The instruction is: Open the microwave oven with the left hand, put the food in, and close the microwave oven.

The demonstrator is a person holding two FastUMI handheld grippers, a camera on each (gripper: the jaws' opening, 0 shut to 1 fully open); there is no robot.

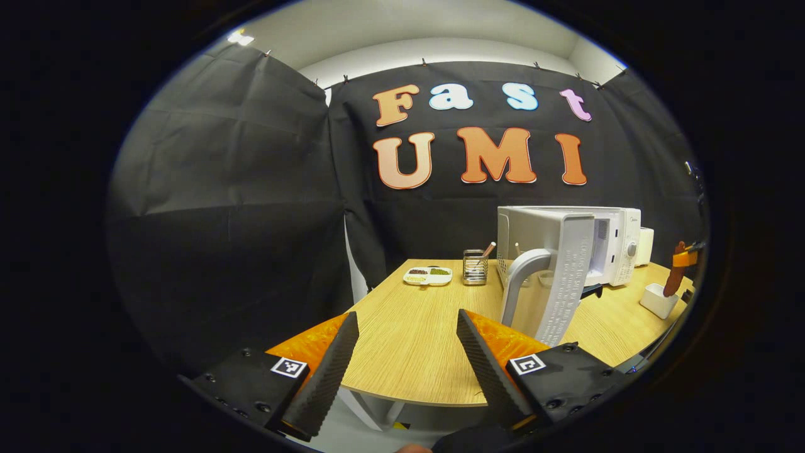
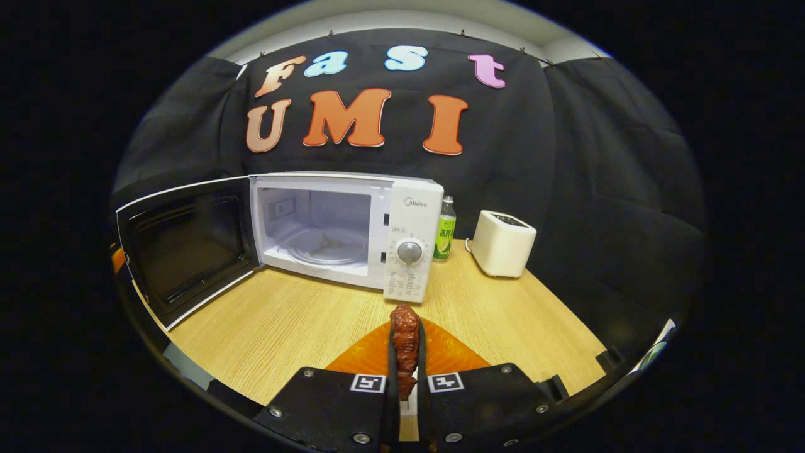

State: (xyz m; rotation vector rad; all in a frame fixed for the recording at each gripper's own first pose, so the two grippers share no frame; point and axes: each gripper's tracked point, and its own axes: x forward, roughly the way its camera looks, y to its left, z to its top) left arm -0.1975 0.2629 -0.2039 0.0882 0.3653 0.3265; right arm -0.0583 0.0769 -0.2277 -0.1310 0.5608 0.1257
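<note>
Door (image 2: 182, 242) of the microwave (image 2: 343, 229) stands open; my right gripper (image 2: 405, 384) clamps the food (image 2: 404, 349), left gripper (image 1: 407, 352) spread empty; loading and closing remain.

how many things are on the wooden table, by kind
Appliances: 2, white microwave oven with its door open, white toaster
Drinks: 1, green-labelled plastic bottle
Dishes and holders: 3, divided white plate, wire utensil holder, white cup
Total: 6
</note>
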